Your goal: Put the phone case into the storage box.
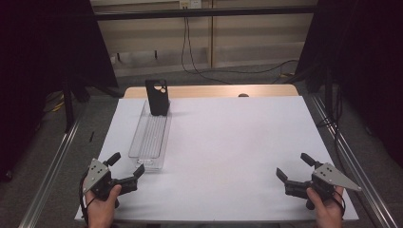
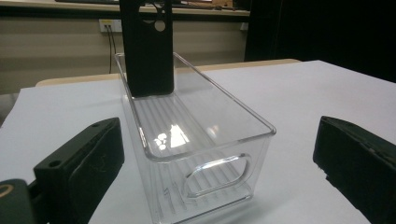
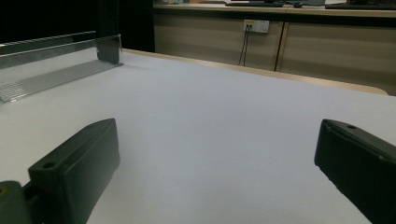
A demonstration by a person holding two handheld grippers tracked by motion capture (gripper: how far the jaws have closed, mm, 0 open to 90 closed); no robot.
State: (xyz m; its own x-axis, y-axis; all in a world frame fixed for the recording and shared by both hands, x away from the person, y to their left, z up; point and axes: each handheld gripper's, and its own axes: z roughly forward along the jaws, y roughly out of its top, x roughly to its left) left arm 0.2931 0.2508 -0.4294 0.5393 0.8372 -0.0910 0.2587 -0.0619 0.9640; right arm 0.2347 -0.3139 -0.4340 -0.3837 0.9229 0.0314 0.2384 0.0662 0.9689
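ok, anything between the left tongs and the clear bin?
Nothing visible. The left tongs stand open just short of the clear bin's near end, only white table cover between them. The black phone case leans at the far end.

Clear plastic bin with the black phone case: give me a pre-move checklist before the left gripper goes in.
1. Left gripper open: ok, jaws spread wide.
2. Left gripper lined up with the clear plastic bin: ok, its near end sits between the jaws in the left gripper view.
3. Black phone case upright at the bin's far end: ok.
4. Bin flat on the white table cover: ok.
5. Right gripper apart from the bin: ok, open near the right edge.
6. Case firmly seated: cannot tell.
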